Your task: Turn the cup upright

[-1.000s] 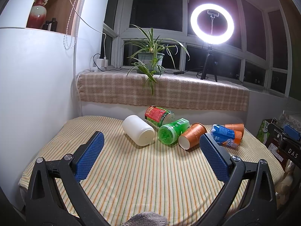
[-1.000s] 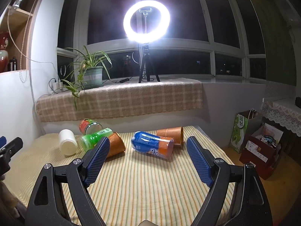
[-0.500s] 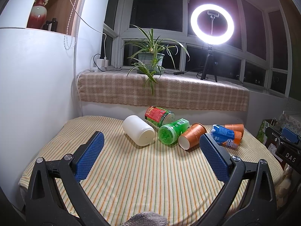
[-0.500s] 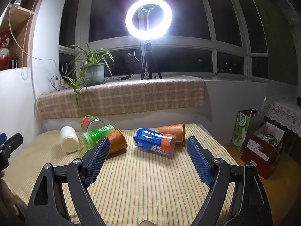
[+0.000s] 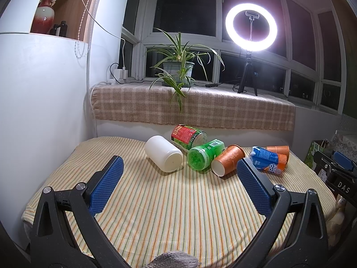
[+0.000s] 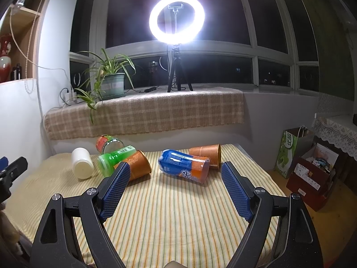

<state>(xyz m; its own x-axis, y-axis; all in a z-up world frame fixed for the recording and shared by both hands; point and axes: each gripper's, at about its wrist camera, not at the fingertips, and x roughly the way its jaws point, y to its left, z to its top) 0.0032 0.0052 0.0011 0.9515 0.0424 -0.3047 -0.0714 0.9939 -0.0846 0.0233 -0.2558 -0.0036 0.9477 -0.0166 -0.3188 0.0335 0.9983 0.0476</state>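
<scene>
Two orange paper cups lie on their sides on the striped table. One lies mid-table with its mouth toward the front. The other lies behind a blue and orange bottle. My left gripper is open and empty, well short of the objects. My right gripper is open and empty, with the blue bottle just beyond its fingertips.
A white jar, a green bottle and a red-labelled jar lie on their sides at the back. A plaid-covered sill holds a plant and a ring light. Bags and boxes stand right of the table.
My right gripper has moved forward toward the blue bottle and the cups, which now look nearer. My left gripper has barely moved.
</scene>
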